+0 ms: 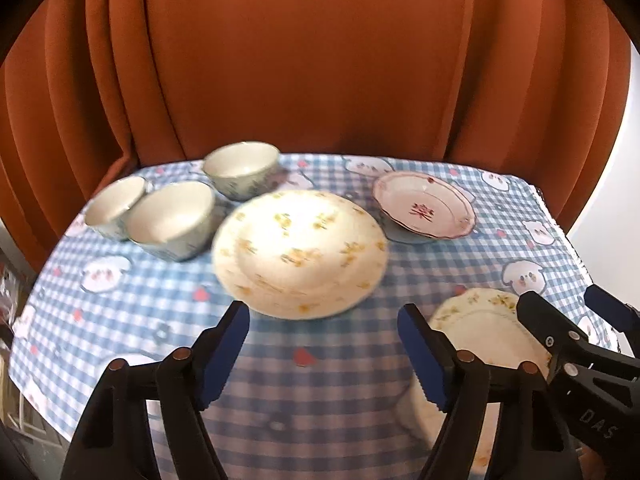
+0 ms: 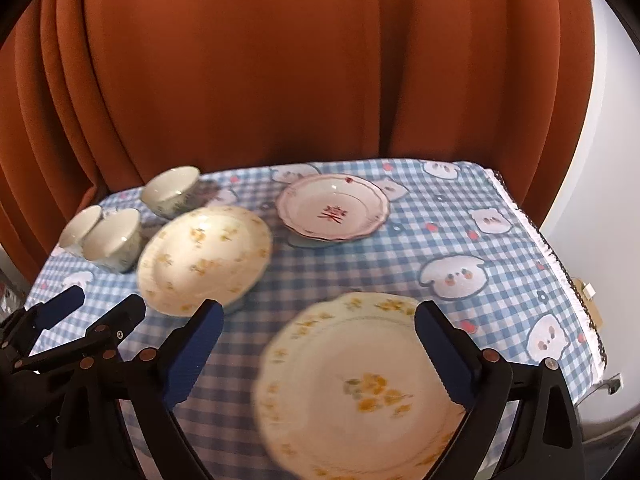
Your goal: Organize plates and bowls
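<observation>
Plates and bowls are all sitting on a desk covered in a blue checked tablecloth (image 2: pixel 460 240) with little cartoon animals, rust-orange curtain (image 1: pixel 304 60) behind it. Three pale bowls (image 1: pixel 172 218) cluster at the back left, two of them touching. Next to them is a yellow-flowered plate (image 1: pixel 300 252), and a scalloped plate with a red character (image 2: pixel 332 212) sits at the back on what looks like a blue base. A second yellow-flowered plate (image 2: pixel 360 392) is nearest, on the right. The right gripper (image 2: pixel 320 356) hangs over that one, fingers spread wide and not touching it. The left gripper (image 1: pixel 324 356) has fingers fairly wide too, nothing between them, just cloth below.
</observation>
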A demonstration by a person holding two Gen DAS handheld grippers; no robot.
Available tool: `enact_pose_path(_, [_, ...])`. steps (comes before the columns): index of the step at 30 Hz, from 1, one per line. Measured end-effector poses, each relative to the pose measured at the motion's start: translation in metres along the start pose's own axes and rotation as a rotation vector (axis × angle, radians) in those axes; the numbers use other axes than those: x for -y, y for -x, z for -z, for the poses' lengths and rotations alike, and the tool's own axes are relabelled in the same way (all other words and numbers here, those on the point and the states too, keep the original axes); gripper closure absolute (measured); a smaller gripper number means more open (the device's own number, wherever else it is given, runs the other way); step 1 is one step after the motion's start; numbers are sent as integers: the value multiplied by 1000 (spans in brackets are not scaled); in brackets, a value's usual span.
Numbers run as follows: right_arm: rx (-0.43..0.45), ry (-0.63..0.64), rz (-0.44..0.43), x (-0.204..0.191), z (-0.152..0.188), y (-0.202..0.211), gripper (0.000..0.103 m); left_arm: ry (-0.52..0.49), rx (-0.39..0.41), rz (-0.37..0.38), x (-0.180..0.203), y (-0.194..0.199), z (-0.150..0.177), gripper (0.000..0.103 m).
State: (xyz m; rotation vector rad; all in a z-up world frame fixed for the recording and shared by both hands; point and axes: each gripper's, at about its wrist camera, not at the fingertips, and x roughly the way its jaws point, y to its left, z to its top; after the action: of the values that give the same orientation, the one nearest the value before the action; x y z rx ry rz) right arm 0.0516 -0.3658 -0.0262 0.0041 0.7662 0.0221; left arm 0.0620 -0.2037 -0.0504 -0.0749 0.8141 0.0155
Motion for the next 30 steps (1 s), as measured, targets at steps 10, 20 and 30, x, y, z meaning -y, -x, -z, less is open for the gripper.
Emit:
enact_pose_path(10, [-89,13,-2,66,16,-45,10,7,-93,-10,64,-42,20,37])
enact_pose_path(20, [-225,-10,3,106,41,-86,13,-15,-208,-26,98,-74,44,39])
enact_pose_path(30, [-337,-15,-47,117,59,-112,27,-7,-265,-73,105,-91,53,41])
